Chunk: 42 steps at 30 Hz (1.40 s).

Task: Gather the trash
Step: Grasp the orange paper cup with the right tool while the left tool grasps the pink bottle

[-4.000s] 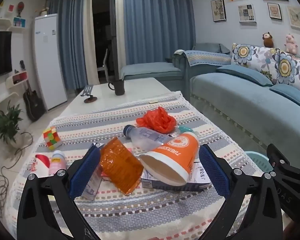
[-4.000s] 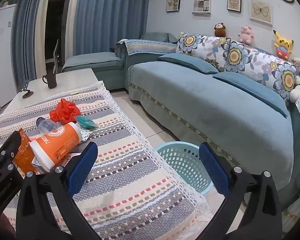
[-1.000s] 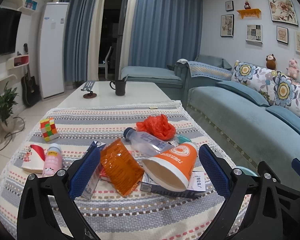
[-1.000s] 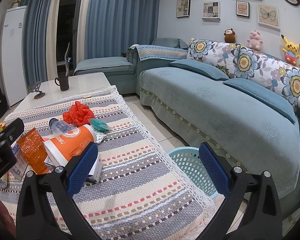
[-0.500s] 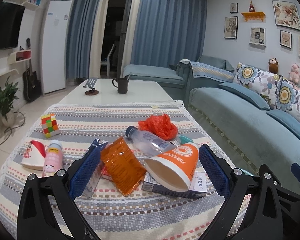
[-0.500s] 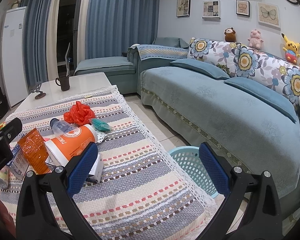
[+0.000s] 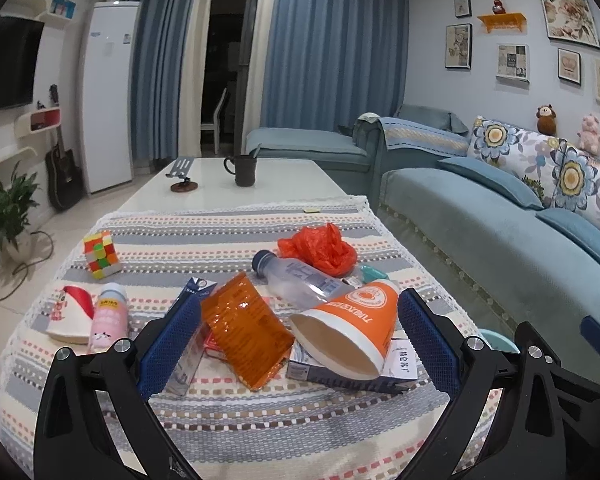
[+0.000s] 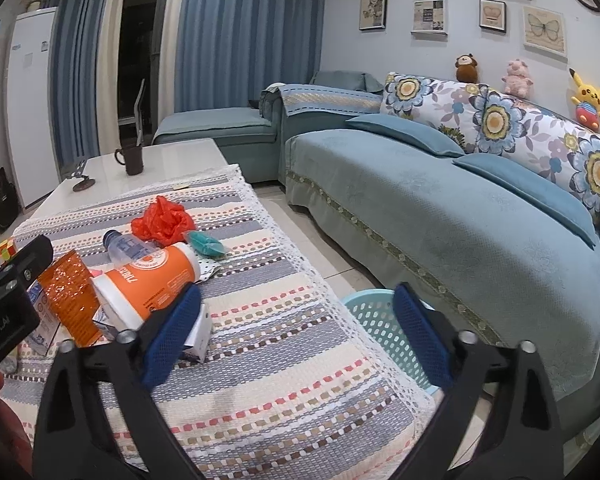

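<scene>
I count one orange cup (image 7: 346,330), one bottle (image 7: 296,280), one orange wrapper (image 7: 246,330) on the desk (image 7: 300,432) ahead of my left gripper (image 7: 298,350), gaping empty. My right gripper (image 8: 294,336), empty, has just been narrowing, one basket (image 8: 376,320) beyond.

Standing on the bare white tabletop: dark mug (image 7: 244,170), small phone stand (image 7: 182,176). Sitting on the striped cloth: puzzle cube (image 7: 101,255), pink bottle (image 7: 108,316).
</scene>
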Motion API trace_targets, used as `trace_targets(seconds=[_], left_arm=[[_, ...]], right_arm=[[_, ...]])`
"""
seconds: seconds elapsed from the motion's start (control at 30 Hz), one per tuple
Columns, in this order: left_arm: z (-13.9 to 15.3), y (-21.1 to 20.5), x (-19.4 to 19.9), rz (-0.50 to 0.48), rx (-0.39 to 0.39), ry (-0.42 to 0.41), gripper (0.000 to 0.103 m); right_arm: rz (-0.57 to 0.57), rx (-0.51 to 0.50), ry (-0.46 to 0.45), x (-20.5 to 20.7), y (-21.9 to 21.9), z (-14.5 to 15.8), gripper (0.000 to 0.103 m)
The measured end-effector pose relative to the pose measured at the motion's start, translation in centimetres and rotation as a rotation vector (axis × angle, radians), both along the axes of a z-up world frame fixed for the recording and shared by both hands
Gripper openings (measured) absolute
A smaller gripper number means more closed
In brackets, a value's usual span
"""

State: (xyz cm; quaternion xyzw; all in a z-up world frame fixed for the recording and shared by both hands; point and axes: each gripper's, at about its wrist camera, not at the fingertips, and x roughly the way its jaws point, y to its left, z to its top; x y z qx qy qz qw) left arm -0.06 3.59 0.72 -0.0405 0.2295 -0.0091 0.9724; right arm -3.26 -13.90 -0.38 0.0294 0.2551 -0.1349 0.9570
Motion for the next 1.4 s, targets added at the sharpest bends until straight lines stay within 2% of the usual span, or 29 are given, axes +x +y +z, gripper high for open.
trace_targets(seconds=[0.07,0.13,0.2,0.27,0.37,0.43,0.57,0.7,0.8,0.87,1.0,1.07,1.13,1.3,1.4], left_arm=[[0.1,0.6,0.0,0.008,-0.016,0.013,0.095],[0.5,1.7,0.0,0.022,-0.037,0.021,0.095],[1.2,3.4,-0.1,0.053,-0.038,0.026,0.095],[1.6,5.3,-0.2,0.077,-0.014,0.046,0.095],[1.6,9.5,-0.2,0.140,0.005,0.099,0.095],[0.8,12.3,-0.1,0.174,-0.014,0.137,0.095],[-1.6,17.0,0.0,0.241,-0.060,0.212,0.091],[-4.6,20.3,0.7,0.275,-0.151,0.279,0.086],[-6.4,21.4,1.2,0.260,-0.226,0.310,0.080],[-7.1,21.6,1.9,0.249,-0.253,0.317,0.077],[-8.2,20.8,3.1,0.231,-0.234,0.365,0.070],[-8.9,20.2,3.7,0.222,-0.216,0.395,0.058],[-9.5,20.0,4.3,0.210,-0.219,0.401,0.050],[-9.4,19.6,3.9,0.219,-0.182,0.379,0.049],[-9.2,19.0,3.7,0.218,-0.147,0.351,0.049]], right_arm=[[0.030,0.018,0.010,0.2,0.3,-0.1,0.077],[0.055,0.045,0.026,0.6,0.4,-0.3,0.064],[0.093,0.071,0.042,0.9,0.7,-0.5,0.057],[0.149,0.058,0.046,1.5,1.6,-0.6,0.054],[0.208,-0.037,0.016,2.0,3.2,-0.3,0.050],[0.266,0.014,0.036,3.0,3.4,-0.4,0.048],[0.333,0.142,0.096,5.5,3.6,-0.9,0.048],[0.358,0.162,0.132,7.8,4.9,-1.4,0.048],[0.367,0.173,0.163,9.5,5.5,-1.9,0.058],[0.368,0.178,0.178,10.4,5.7,-2.4,0.060],[0.365,0.215,0.211,11.5,5.3,-3.2,0.065],[0.361,0.245,0.229,12.1,5.1,-3.6,0.068],[0.371,0.285,0.256,12.9,5.1,-4.2,0.070],[0.373,0.382,0.302,14.5,5.0,-5.2,0.080],[0.377,0.472,0.340,15.7,4.7,-6.0,0.082]])
